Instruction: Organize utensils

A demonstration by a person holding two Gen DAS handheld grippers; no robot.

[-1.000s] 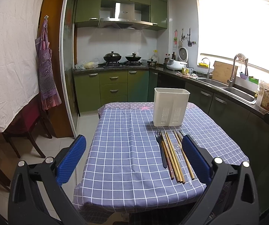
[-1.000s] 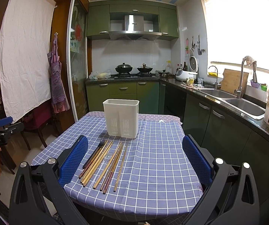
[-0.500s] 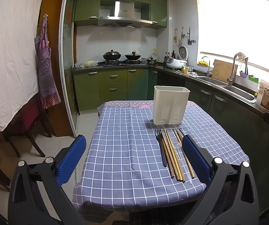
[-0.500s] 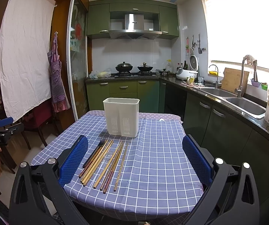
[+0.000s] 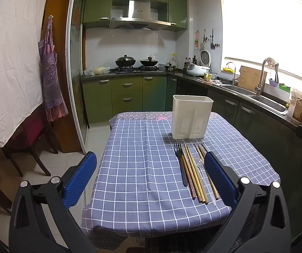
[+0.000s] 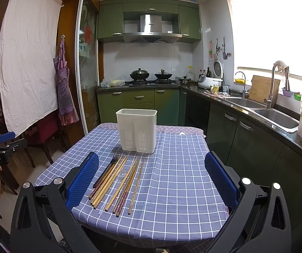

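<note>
A: Big picture first: a table under a blue checked tablecloth (image 6: 172, 189) fills the middle of the kitchen, green cabinets (image 6: 138, 101) behind it, a steel sink (image 6: 275, 116) along the counter to the right.

B: And on that cloth, the white slotted utensil holder (image 6: 137, 132) stands upright toward the far end, two compartments, nothing visible inside.

A: Both tools are up off the table. The left gripper (image 5: 151, 177) has its blue pads spread wide, nothing between them. The right gripper (image 6: 151, 179) is just as wide, equally empty-handed.

B: Down to the small stuff: a row of wooden chopsticks (image 6: 117, 181) lies flat just in front of the holder, side by side.

A: A black fork (image 6: 106, 172) sits at the left edge of that row, tines toward the holder, and a clear plastic spoon (image 6: 117, 187) lies among the sticks.
</note>
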